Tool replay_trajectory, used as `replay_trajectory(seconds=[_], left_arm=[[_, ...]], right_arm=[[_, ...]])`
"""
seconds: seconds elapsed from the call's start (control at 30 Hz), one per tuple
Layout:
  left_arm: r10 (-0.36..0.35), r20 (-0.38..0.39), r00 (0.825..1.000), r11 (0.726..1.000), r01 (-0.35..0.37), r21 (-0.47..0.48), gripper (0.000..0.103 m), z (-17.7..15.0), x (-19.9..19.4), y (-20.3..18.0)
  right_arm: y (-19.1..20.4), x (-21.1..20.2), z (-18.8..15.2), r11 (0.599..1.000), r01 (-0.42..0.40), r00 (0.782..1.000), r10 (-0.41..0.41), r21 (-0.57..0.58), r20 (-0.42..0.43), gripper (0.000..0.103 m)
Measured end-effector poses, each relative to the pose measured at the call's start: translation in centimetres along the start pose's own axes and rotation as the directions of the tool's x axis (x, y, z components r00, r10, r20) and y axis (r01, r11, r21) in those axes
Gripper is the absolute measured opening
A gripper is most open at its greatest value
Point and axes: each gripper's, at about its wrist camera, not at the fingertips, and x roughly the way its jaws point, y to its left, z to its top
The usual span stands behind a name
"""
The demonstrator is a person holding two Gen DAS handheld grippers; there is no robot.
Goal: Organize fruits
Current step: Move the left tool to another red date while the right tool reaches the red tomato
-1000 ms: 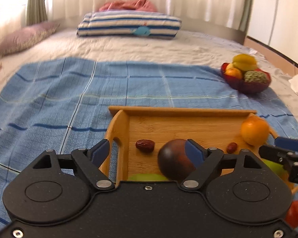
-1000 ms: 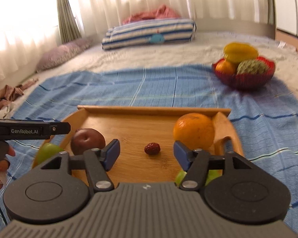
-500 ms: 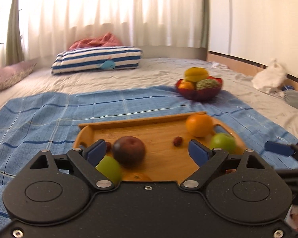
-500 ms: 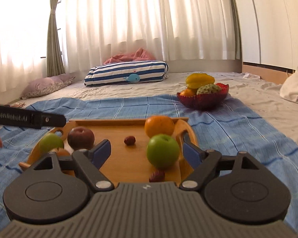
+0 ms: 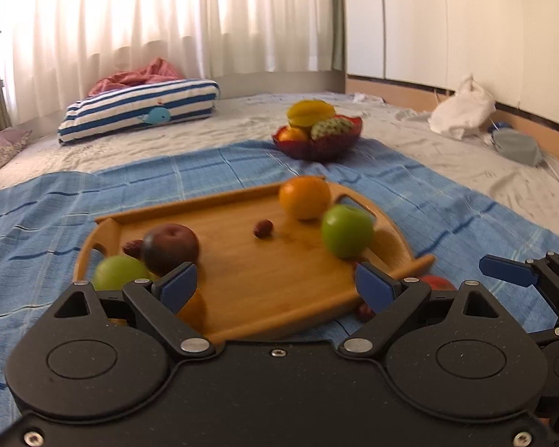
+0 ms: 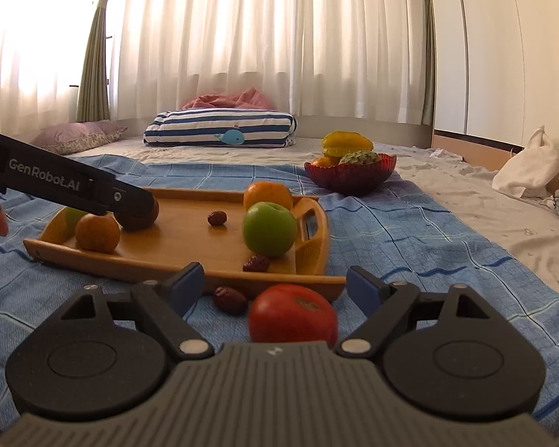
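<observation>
the wooden tray (image 6: 190,249) rests on a blue checked blanket (image 6: 410,238) spread over the bed (image 6: 466,193).

left tool (image 5: 275,287): fingers spread wide, having just been opening; nothing is pinched. the near edge of the tray lies between the blue pads (image 5: 177,287) without contact. in the right wrist view its body enters from 9 o'clock and covers part of the dark plum (image 6: 139,216).

right tool (image 6: 275,287): fingers spread wide, also just opened; nothing is gripped. the tomato (image 6: 292,316) sits on the blanket between the pads, touching neither, just outside the tray's near rim. a date (image 6: 229,300) lies on the blanket at 9 o'clock of the tomato, close beside it.

tray contents, right wrist view:
- green apple (image 6: 268,229) near the right handle.
- orange (image 6: 267,194) at 12 o'clock of that apple, touching or nearly touching it.
- a date (image 6: 256,263) at 6 o'clock of the apple, and another date (image 6: 217,218) near the tray centre.
- small orange fruit (image 6: 97,232) at the left end, with a second green fruit (image 6: 72,216) behind it, partly hidden.

the red bowl (image 6: 350,178) stands on the blanket at 1 o'clock of the tray, well apart from it, holding a yellow starfruit (image 6: 348,141), a scaly green fruit (image 6: 359,157) and an orange fruit (image 6: 322,162).

a striped pillow (image 6: 220,132) lies at the far end of the bed.
</observation>
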Motion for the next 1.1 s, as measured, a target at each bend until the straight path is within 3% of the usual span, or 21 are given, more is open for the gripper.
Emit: replay_trajectory(seconds=[0.4,0.57,0.73,0.97,1.03,1.1], left_arm=[[-0.033,-0.07,0.997,0.997,0.037,0.064,0.09,-2.0,2.4,-3.0],[-0.068,-0.089,0.994,0.995,0.074,0.067,0.081,-2.2,2.9,-3.6],[-0.082,-0.11,0.991,0.993,0.091,0.079,0.065,-2.3,3.5,-4.1],[-0.091,-0.125,0.988,0.993,0.1,0.066,0.062,-2.3,4.0,-4.3],[-0.098,-0.136,0.986,0.992,0.107,0.062,0.058,-2.4,4.3,-4.4],[-0.105,-0.144,0.984,0.992,0.114,0.06,0.057,-2.5,4.6,-4.7]], right_arm=[[-1.0,0.0,-2.6,1.0,0.012,0.998,-0.011,0.022,-0.064,0.091],[-1.3,0.5,-2.9,0.999,0.016,0.996,-0.013,0.037,-0.086,0.09],[-1.3,1.4,-2.5,0.999,0.008,0.992,-0.003,0.033,-0.123,0.083],[-2.0,3.3,-2.2,0.996,-0.018,0.982,0.033,0.085,-0.187,0.076],[-2.1,3.5,-2.2,0.995,-0.029,0.982,0.045,0.091,-0.185,0.065],[-2.2,3.3,-2.4,0.995,-0.034,0.983,0.051,0.098,-0.175,0.064]])
